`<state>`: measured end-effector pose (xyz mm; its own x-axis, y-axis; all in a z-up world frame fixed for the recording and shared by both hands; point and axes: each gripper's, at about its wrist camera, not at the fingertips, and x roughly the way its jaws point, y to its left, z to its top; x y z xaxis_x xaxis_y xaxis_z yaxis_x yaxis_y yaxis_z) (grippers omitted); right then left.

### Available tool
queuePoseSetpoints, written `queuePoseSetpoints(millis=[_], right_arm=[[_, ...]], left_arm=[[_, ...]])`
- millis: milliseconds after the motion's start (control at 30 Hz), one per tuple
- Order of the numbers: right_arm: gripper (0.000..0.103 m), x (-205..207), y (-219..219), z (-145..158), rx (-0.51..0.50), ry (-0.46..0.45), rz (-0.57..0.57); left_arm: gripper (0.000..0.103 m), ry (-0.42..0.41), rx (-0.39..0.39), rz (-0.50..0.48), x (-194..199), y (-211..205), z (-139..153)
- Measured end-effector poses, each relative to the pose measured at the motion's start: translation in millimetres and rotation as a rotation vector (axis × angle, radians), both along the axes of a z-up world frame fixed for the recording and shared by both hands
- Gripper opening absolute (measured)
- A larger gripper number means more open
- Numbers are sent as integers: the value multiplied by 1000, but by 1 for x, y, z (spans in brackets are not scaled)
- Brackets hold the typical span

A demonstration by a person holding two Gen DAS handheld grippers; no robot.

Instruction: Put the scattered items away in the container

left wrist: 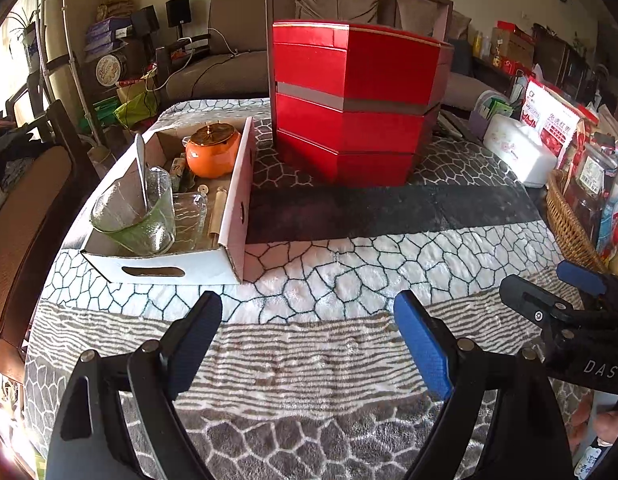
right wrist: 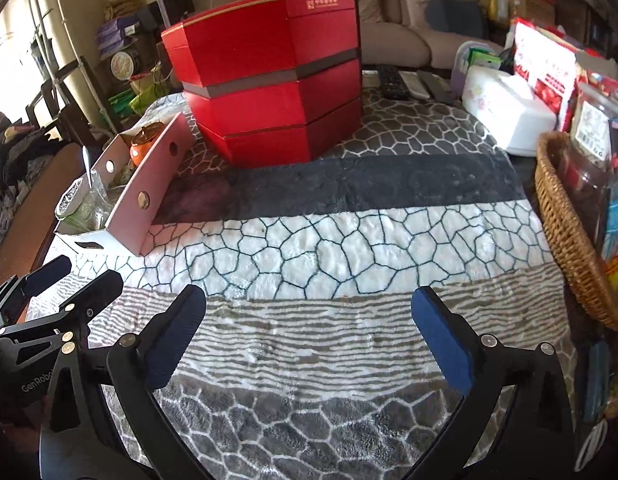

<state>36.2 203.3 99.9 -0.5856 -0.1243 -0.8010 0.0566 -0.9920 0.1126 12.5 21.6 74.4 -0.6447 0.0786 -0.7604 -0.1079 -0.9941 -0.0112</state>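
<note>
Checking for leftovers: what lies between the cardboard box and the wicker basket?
Only bare patterned blanket lies between the cardboard box and the wicker basket, shown best in the right wrist view.

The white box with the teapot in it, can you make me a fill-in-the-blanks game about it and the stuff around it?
1. The teapot inside the white box is colored ____.
2. The spoon is standing in a ____ glass cup.
3. The tall stacked box beside the white box is colored ____.
4. Both the left claw and the right claw are wide ____, with nothing between them.

Missing words: orange; green; red; open
</note>
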Motion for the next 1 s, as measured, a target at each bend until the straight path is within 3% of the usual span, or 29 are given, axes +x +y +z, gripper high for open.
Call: queuePoseSetpoints(millis=[267,533,1000], right_arm=[[103,-22,21,-44,28,-46,-31],[103,-41,30,-60,55,-52,-27],[103,-67,37,-87,78,-53,-28]], left_arm=[[88,-62,5,7,-19,16,-45],[88,-63,35,11,-40,35,-59],[89,-73,19,14,-69,47,-82]])
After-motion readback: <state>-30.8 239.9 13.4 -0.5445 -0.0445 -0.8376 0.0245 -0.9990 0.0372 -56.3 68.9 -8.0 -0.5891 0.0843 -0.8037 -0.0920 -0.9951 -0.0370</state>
